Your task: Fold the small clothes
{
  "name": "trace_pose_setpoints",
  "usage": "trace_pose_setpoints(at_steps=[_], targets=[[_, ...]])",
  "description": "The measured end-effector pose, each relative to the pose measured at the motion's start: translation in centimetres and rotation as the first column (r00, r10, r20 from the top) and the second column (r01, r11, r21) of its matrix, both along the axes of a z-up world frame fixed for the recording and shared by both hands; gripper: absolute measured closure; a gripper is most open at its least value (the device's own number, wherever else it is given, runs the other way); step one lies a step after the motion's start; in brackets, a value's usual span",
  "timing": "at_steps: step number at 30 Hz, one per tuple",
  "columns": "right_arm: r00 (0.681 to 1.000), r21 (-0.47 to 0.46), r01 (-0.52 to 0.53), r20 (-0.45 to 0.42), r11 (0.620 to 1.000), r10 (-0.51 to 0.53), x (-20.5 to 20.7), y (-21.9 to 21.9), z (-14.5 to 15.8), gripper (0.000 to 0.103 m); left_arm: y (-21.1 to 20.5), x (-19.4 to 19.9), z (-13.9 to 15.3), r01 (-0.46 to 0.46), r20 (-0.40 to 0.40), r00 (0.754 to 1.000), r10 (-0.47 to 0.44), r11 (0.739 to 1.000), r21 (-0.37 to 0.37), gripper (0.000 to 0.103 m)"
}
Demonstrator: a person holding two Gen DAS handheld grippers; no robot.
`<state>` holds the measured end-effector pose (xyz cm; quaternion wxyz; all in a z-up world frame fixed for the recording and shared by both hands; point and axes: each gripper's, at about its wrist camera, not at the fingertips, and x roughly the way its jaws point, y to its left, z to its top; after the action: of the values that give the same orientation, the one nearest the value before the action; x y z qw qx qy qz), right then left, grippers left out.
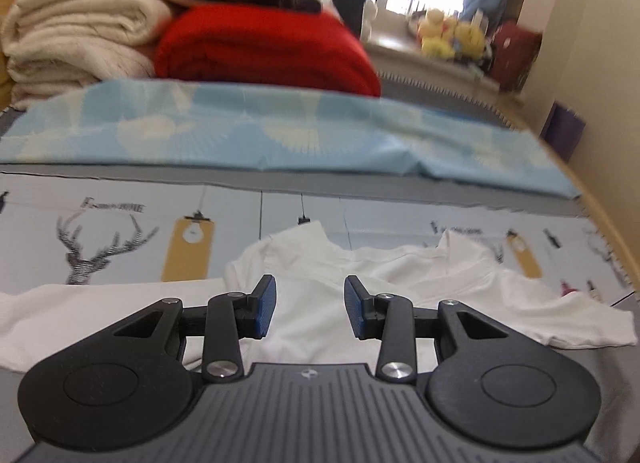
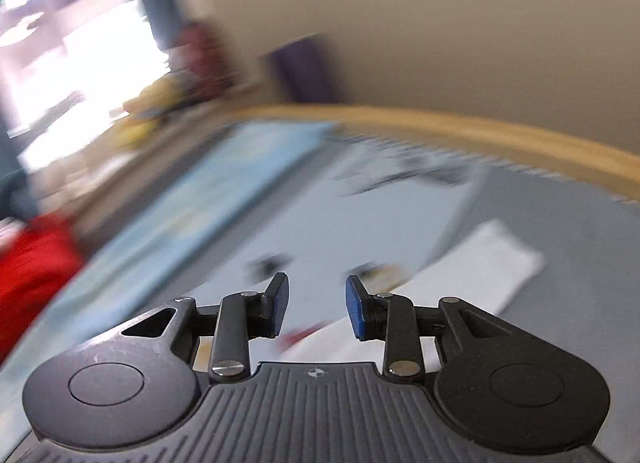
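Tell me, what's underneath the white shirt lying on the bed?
The white cotton shirt lies on a pale blue printed sheet with deer heads and yellow lightbulb tags. One tag pokes out beside the collar. Whatever pictures sit directly under the shirt are covered.

The left tool [image 1: 310, 305] points forward and downward, its two black linkage arms spread symmetrically from the ribbed grey body. Its blue-faced pads [image 1: 266, 307] stand apart with a clear gap, nothing pinched between them and neither pad pressing on anything. The right tool [image 2: 316, 305] is tilted, with the scene behind it slanted and smeared by motion blur. Its jaws are parted a little less widely than the left's, blue pads [image 2: 356, 309] facing each other across an empty gap, holding nothing. No hand or sleeve shows in either view.
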<state>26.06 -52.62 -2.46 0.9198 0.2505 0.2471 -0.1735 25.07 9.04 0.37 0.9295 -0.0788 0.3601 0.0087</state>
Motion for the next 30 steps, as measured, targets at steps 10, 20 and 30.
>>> trace_pose_setpoints(at_steps=[10, 20, 30], targets=[[0.914, 0.039, -0.345, -0.215, 0.938, 0.345, -12.5, 9.2, -4.1, 0.07, 3.4, -16.3, -2.3, -0.004, -0.135, 0.991, -0.008, 0.996, -0.087, 0.05], [0.747, 0.116, -0.32, -0.58, 0.94, 0.325, -13.4, 10.9, -14.4, 0.071, 4.5, -20.7, -11.3, -0.011, -0.52, 0.854, -0.019, 0.998, -0.054, 0.052], [0.809, 0.146, -0.328, -0.467, 0.933, 0.357, -19.7, 9.6, -8.8, 0.097, 3.5, -20.7, -13.4, 0.098, -0.573, 0.813, -0.101, 0.995, -0.035, 0.095]])
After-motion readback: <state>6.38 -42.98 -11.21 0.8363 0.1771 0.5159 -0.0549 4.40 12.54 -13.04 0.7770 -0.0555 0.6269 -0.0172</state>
